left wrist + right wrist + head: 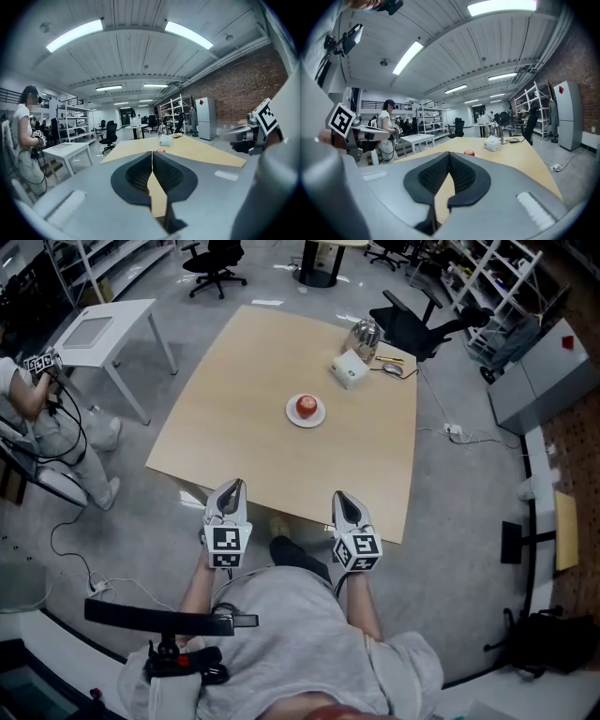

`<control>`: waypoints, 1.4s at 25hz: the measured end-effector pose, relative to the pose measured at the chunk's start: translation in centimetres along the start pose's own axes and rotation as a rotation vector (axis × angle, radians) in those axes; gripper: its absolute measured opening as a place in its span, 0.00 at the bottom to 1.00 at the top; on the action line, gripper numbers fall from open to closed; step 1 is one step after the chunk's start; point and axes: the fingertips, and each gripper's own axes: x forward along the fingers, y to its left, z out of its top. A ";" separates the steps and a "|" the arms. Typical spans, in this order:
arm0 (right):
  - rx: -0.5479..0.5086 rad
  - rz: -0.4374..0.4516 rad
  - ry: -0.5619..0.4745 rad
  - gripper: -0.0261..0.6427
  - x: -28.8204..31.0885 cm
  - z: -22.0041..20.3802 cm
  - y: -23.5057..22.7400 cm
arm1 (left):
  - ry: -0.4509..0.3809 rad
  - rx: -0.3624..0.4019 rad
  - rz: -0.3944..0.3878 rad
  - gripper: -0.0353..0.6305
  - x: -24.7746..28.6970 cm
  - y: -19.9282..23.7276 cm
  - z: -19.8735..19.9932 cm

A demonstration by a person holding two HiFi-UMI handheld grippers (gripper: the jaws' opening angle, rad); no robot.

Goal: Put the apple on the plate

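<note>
while both tongs hang over the near edge of the tabletop [244, 409], the apple [306, 406] already sits on the white plate [292, 419] near the middle of that light wooden surface, well apart from either tool. the left tongs [233, 487] are closed, their dark ribbed pads meeting in a thin line with nothing between them, as the left gripper view shows [152, 153]. the right tongs [339, 496] are likewise closed and empty, the pads touching at their tips [449, 153]. both point level across the tabletop toward the plate, side by side, each with its marker cube at the back.

from the left gripper view the apple [161, 150] is only a small red spot just past the tips; from the right gripper view it reads more clearly [469, 153], a little right of the pad line.

beyond the plate, toward the far right corner, stands a small white box [348, 368], and just behind it a shiny kettle [364, 334]. a black office chair [417, 322] is drawn up at that corner. off the tabletop to the left are a small white table [105, 326] and another person [33, 404] holding a marked device.
</note>
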 end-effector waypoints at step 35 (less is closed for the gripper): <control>-0.043 0.012 -0.003 0.05 -1.1 0.6 1.8 | -0.024 0.009 -0.008 0.08 -1.6 -0.3 0.8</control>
